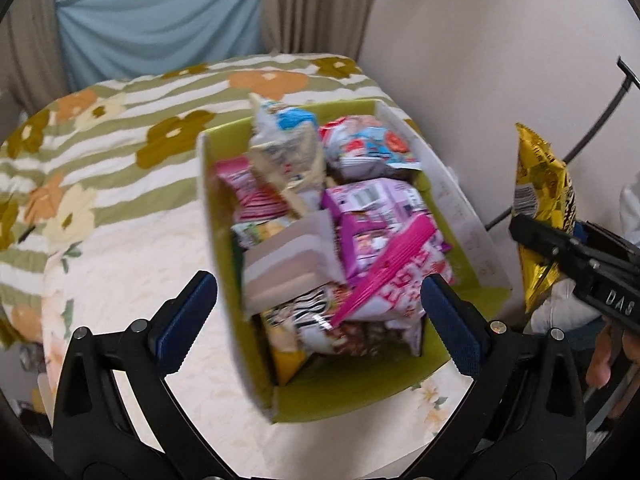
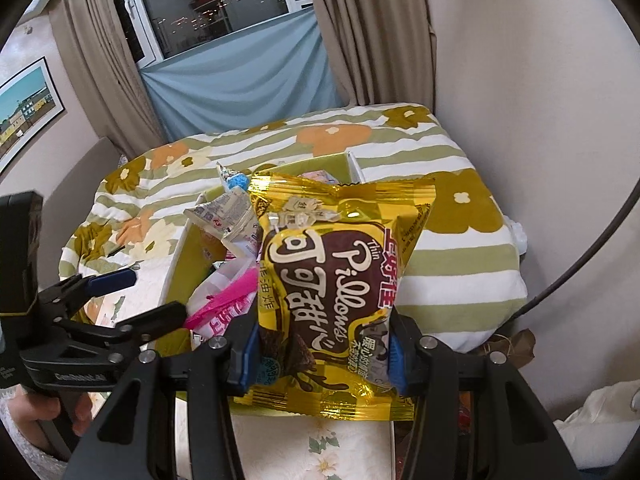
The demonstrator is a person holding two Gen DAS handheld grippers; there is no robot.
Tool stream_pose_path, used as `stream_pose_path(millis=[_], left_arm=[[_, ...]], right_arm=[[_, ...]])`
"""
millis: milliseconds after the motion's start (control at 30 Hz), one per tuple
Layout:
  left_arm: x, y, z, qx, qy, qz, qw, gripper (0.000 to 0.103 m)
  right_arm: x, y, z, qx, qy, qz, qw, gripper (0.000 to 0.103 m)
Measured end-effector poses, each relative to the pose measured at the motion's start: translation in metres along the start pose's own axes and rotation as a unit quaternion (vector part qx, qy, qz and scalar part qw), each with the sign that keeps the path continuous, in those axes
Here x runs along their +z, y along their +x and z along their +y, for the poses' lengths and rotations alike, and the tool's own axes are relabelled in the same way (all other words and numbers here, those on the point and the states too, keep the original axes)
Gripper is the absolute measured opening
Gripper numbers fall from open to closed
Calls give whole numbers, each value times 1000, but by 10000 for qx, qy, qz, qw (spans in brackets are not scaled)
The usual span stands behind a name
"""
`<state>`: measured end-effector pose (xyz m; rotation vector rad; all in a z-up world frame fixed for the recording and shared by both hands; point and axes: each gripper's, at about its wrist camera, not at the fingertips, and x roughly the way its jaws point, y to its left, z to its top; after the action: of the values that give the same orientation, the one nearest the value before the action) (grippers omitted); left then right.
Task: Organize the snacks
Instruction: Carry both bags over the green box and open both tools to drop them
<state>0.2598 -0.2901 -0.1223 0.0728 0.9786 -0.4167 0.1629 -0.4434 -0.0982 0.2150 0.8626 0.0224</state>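
A white cardboard box (image 1: 352,388) with a green inside stands on the bed, heaped with several snack packs, among them a purple pack (image 1: 372,208) and a pink-striped pack (image 1: 384,276). My left gripper (image 1: 318,296) hangs open just above the box's near end, its blue pads wide apart and pressing on nothing. My right gripper (image 2: 322,344) is shut on a yellow Pillows snack bag (image 2: 340,248), held upright in front of the box (image 2: 176,264). In the left wrist view that bag (image 1: 540,184) and the right gripper (image 1: 532,236) are to the right of the box. The left gripper (image 2: 148,296) shows open at the left in the right wrist view.
The box rests on a bed with a floral, green-striped blanket (image 1: 120,140). A cream wall (image 1: 480,60) runs along the right, with a black curved stand (image 1: 600,120) beside it. Curtains (image 2: 360,20) and a blue cloth (image 2: 240,80) hang behind the bed. A person's hand (image 2: 36,412) holds the left gripper.
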Motion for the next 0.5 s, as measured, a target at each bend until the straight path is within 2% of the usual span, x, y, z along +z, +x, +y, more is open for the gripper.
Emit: stream_pose_path(millis=[400,500], left_arm=[[-3,-26,32,380,-424,-262,9980,101],[-6,-25,34,460,-448,-246,9976,101]], right_arm=[[28,10,26,481,-558,20,9973,47],[33,23,29,530,-620,183,9965,55]])
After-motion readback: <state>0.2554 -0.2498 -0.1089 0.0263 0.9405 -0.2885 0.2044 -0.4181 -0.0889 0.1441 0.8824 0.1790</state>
